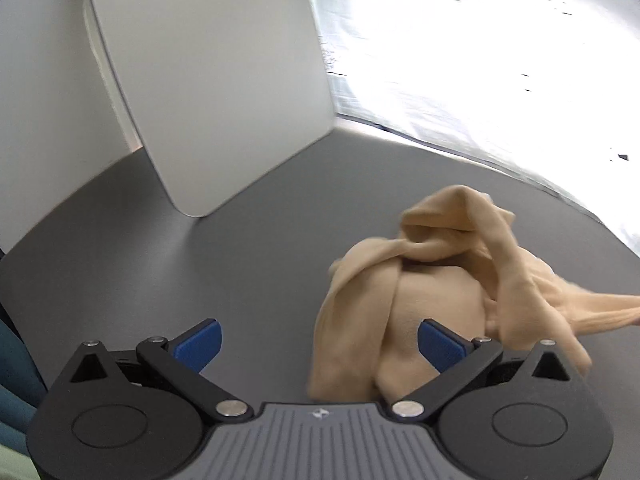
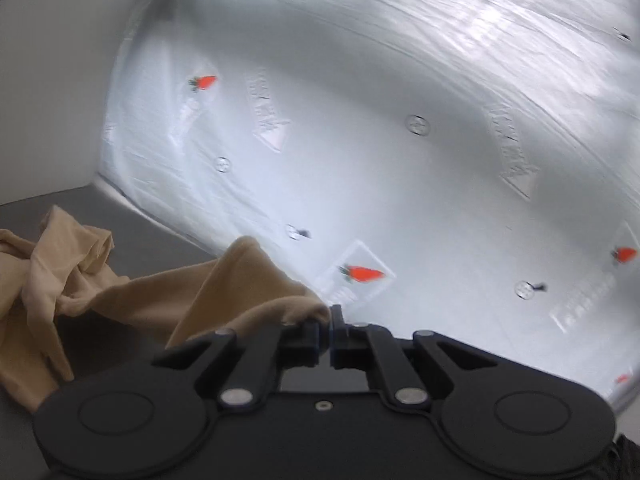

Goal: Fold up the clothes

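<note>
A crumpled tan garment (image 1: 432, 288) lies bunched on the grey table (image 1: 220, 264), with one strip stretched off to the right. My left gripper (image 1: 318, 346) is open, its blue pads (image 1: 198, 346) spread wide, and the cloth's near edge lies between and over the right finger. In the right wrist view the same tan garment (image 2: 132, 300) trails from the left up to my right gripper (image 2: 330, 330), which is shut on an edge of it and holds that edge above the table.
A white panel (image 1: 208, 80) stands upright at the table's back left. A white plastic-wrapped sheet with orange carrot prints (image 2: 400, 140) fills the right and far side. Teal fabric (image 1: 12, 380) shows at the left edge.
</note>
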Available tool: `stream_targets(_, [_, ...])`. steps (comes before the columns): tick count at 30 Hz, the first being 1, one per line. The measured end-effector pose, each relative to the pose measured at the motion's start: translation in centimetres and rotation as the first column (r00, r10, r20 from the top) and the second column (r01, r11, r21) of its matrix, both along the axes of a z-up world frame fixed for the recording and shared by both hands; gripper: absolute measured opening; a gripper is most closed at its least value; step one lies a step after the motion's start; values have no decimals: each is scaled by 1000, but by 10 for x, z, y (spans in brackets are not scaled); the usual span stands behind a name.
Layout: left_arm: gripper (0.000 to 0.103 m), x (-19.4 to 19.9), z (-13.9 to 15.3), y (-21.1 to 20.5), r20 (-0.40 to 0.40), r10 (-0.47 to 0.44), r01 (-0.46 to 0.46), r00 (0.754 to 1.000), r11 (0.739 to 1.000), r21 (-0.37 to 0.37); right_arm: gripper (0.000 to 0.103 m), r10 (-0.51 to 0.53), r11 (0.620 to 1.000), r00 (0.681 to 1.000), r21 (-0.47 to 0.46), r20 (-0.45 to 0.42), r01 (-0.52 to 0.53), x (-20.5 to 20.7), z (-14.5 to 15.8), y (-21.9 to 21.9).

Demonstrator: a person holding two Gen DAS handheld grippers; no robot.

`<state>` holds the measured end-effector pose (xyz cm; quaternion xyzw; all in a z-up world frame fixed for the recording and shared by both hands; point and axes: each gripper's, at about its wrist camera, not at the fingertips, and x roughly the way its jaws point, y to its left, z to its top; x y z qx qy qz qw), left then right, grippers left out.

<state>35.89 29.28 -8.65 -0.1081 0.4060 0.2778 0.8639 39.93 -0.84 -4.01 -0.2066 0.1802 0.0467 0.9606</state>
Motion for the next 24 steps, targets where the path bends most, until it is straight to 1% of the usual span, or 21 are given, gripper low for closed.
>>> stream_targets(1, [103,-2,2,-21,6,-29,29,1000,999,-14,4,-84,996,996,16,-7,84,-6,2,-33])
stream_targets(3, [103,-7,3,-61,12,-92,93,996,995,-41,5,-236,971,971,14,-25,237,-17,-7,-94])
stream_targets(4, [103,-7,1,-78,2,-117,117,993,992,-57,5,-303,953,952,-6,-36,303,-23,-15,-121])
stream_targets(5, [103,-8,0,-94,-7,-141,140,990,987,-73,5,-341,940,938,-42,-56,339,-27,-25,-140])
stream_targets(7, [103,-7,-2,-130,-20,-206,200,978,967,-155,8,-364,930,924,-103,-118,353,-36,-44,-163])
stream_targets(8, [103,-5,-5,-141,-15,-238,230,971,952,-203,19,-376,924,915,-133,-149,358,-41,-53,-175])
stream_targets(9, [103,-3,-7,-152,-8,-270,259,963,933,-251,35,-381,923,908,-135,-176,361,-44,-59,-182])
stream_targets(10, [103,-1,-10,-164,0,-301,287,954,910,-298,41,-374,928,906,-89,-199,363,-43,-59,-183])
stream_targets(11, [103,2,-12,-174,-1,-320,303,947,898,-319,45,-365,930,904,-42,-222,365,-43,-60,-184])
stream_targets(13, [103,9,-17,-193,-3,-359,334,933,871,-362,46,-344,928,900,50,-267,369,-43,-61,-185])
stream_targets(15, [103,19,-21,-204,-10,-384,355,923,863,-360,51,-319,916,896,142,-309,375,-42,-62,-187])
stream_targets(17, [103,28,-19,-206,-15,-393,364,920,866,-344,54,-286,902,895,220,-341,372,-39,-63,-187])
stream_targets(18, [103,36,-16,-202,-15,-391,365,920,871,-329,54,-262,906,902,233,-344,353,-31,-63,-183])
stream_targets(19, [103,44,-13,-195,-12,-391,368,920,876,-311,54,-250,913,906,228,-340,338,-23,-63,-178])
stream_targets(21, [102,56,-4,-188,-5,-404,389,915,884,-259,54,-260,934,912,159,-316,321,-5,-67,-165])
stream_targets(22, [102,62,-1,-188,-6,-419,408,908,886,-222,54,-265,942,915,123,-304,313,4,-69,-159])
stream_targets(24, [102,75,3,-194,-14,-463,456,886,878,-148,54,-272,953,921,51,-278,297,23,-73,-146])
